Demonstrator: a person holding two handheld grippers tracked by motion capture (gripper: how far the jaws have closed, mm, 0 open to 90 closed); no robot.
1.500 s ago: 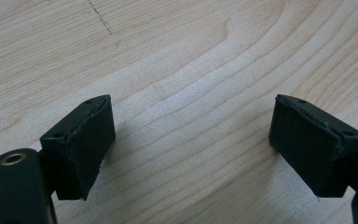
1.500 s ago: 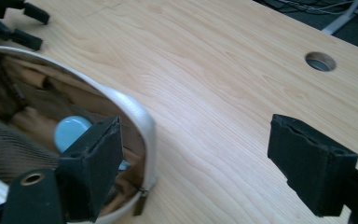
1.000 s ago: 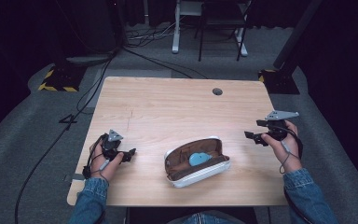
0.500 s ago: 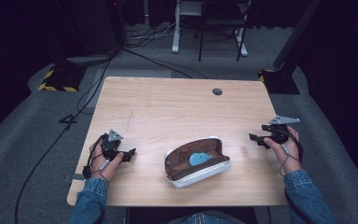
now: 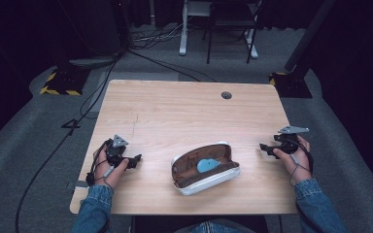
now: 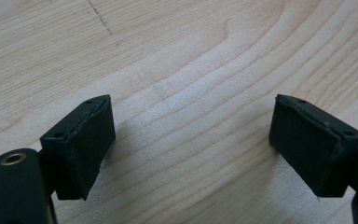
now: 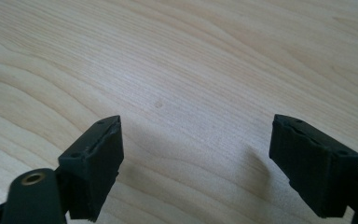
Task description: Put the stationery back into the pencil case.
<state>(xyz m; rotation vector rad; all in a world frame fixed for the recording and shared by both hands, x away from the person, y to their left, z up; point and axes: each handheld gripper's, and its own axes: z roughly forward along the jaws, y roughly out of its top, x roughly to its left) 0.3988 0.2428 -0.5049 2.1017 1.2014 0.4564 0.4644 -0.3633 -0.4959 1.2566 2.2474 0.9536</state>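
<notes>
Case (image 5: 206, 168): open, brown lining up, near the front edge of the tabletop (image 5: 184, 111), about midway along it; a blue object (image 5: 207, 165) lies inside.
Left gripper (image 5: 135, 160): near the front left corner, released, only bare wood between its jaws, well apart from the case.
Right gripper (image 5: 263, 148): at the right edge, jaws just opening wider, nothing between them.
Far side: a round hole (image 5: 226, 95) near the far edge.

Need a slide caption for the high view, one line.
Open glasses case with a blue cloth on the wooden table, flanked by left tool and right tool, both open.
</notes>
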